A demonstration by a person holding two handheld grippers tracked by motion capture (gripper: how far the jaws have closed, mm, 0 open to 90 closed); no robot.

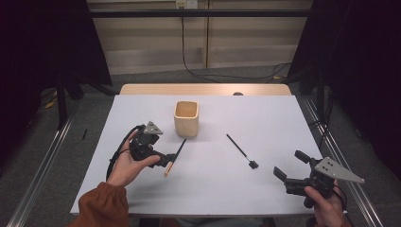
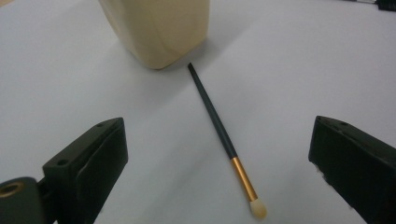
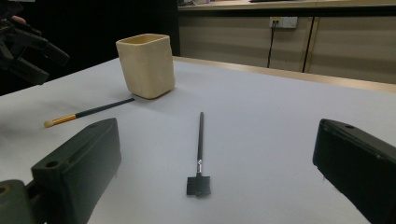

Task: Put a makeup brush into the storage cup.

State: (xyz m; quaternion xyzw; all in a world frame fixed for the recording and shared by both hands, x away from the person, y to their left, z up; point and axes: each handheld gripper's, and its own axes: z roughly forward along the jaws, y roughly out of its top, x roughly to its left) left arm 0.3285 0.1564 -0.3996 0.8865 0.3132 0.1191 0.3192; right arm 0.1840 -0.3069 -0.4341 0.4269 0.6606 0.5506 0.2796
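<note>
Gold-ferruled brush (image 2: 223,136) flat between open left tool (image 2: 219,161) jaws.

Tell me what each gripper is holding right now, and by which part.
Nothing is held. The left gripper is open over the gold-banded brush; the right gripper is open, short of the flat-headed brush. Both brushes lie on the table.

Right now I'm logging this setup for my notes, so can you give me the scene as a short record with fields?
surface: white table
container: cream square cup, upright, empty as far as seen
item 1: gold-banded brush, lying flat beside the cup
item 2: black flat-headed brush, lying flat, apart from the cup
left gripper: open, over item 1
right gripper: open, holding nothing
</note>
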